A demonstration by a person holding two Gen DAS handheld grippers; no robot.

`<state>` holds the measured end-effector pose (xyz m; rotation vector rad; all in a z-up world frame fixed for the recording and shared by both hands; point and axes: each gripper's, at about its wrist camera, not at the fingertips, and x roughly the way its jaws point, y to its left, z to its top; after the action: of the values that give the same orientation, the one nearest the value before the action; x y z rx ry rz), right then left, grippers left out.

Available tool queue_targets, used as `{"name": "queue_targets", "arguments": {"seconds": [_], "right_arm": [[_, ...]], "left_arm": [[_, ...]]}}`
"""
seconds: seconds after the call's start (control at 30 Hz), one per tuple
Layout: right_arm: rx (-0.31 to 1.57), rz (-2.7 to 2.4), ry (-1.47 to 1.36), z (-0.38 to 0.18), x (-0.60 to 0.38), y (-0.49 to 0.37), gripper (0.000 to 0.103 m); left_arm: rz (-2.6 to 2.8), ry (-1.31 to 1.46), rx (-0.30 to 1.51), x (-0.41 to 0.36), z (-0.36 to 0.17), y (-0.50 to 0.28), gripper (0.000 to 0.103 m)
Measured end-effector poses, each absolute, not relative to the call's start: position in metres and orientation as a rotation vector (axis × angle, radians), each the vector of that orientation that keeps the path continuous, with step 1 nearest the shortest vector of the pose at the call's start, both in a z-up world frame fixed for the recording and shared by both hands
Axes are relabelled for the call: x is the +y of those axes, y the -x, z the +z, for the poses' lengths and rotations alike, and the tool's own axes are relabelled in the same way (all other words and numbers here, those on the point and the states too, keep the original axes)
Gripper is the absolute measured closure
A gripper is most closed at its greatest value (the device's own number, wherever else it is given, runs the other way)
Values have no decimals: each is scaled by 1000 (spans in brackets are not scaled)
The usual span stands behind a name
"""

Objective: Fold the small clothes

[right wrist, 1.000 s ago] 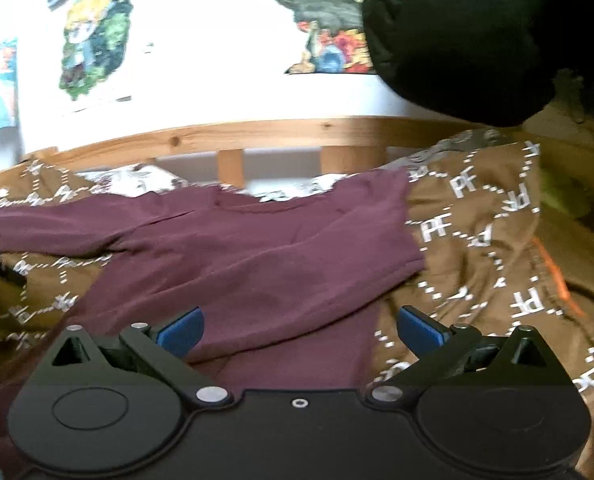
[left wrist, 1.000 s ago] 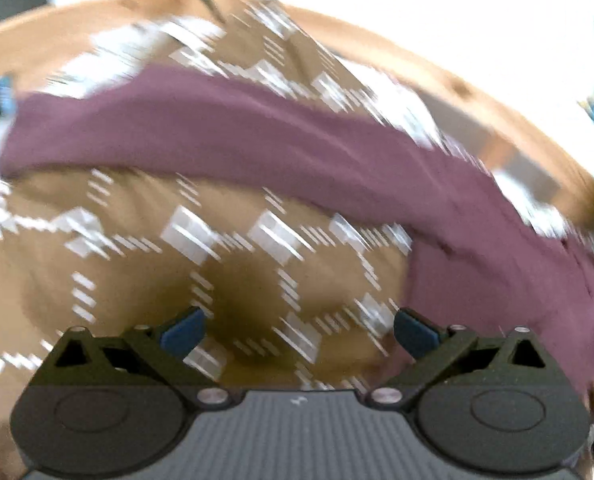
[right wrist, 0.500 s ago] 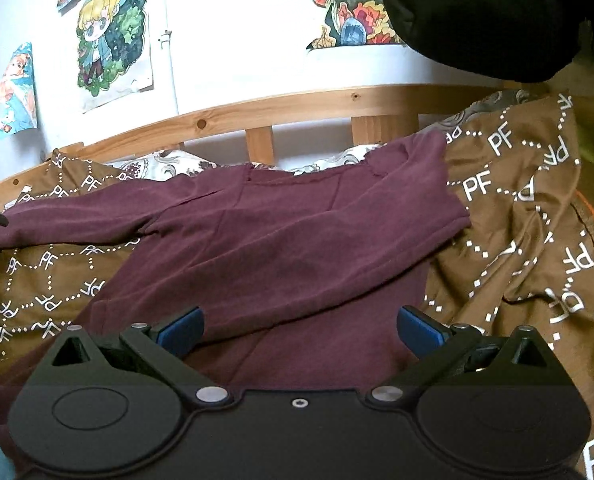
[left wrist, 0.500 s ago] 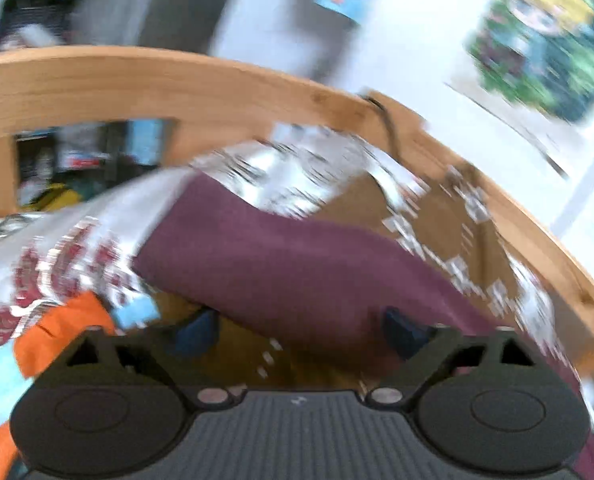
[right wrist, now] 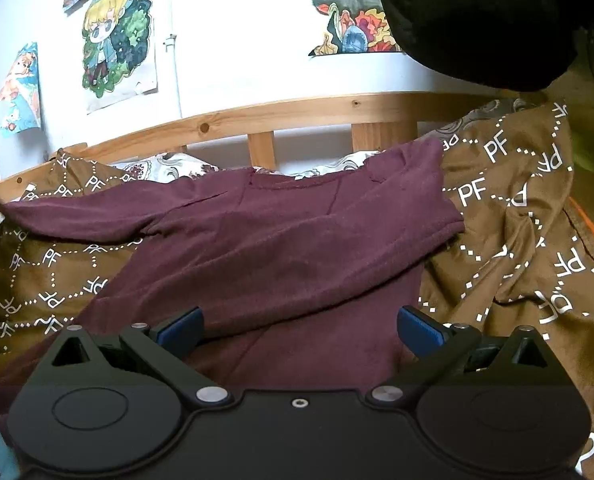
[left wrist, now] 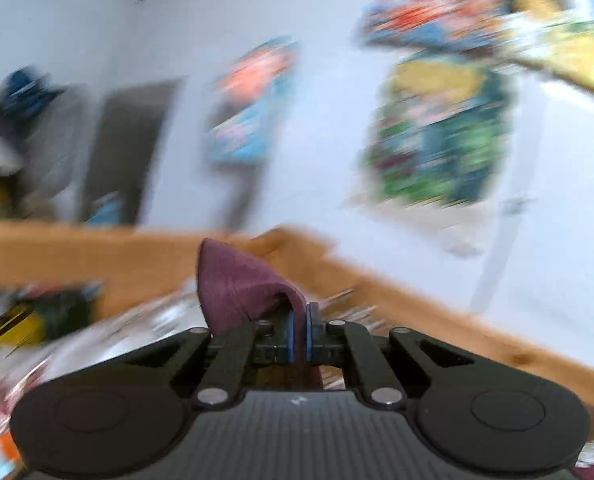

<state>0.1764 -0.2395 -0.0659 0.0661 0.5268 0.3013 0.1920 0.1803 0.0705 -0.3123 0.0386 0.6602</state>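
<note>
The purple shirt (right wrist: 281, 240) lies spread flat on the brown blanket (right wrist: 529, 240) on the bed. The left gripper (left wrist: 301, 322) has just snapped closed and pinches the end of the shirt's sleeve (left wrist: 241, 284). The right gripper (right wrist: 299, 326) hangs over the shirt's lower part, fingers wide apart, holding nothing.

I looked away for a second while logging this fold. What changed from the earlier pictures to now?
The left gripper closed its jaws on the maroon shirt's sleeve end and tipped upward, lifting it. The right gripper stayed open over the shirt, which still lies on the brown blanket.
</note>
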Motion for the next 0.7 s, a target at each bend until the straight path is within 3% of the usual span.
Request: {"name": "queue_targets", "arguments": {"seconds": [0.17,0.3,0.7], "right_arm": [[504,300,-68,-62,-244,-173,1],[471,274,-60,-58,-251,-172,1],[338,76,11,-51,-291,-170,1]], "left_arm": [[262,119,-58,115,115,-206,99],[-66,18,-15,54,126,-215,99],[-545,-169,353,-79,11,-217,98]]}}
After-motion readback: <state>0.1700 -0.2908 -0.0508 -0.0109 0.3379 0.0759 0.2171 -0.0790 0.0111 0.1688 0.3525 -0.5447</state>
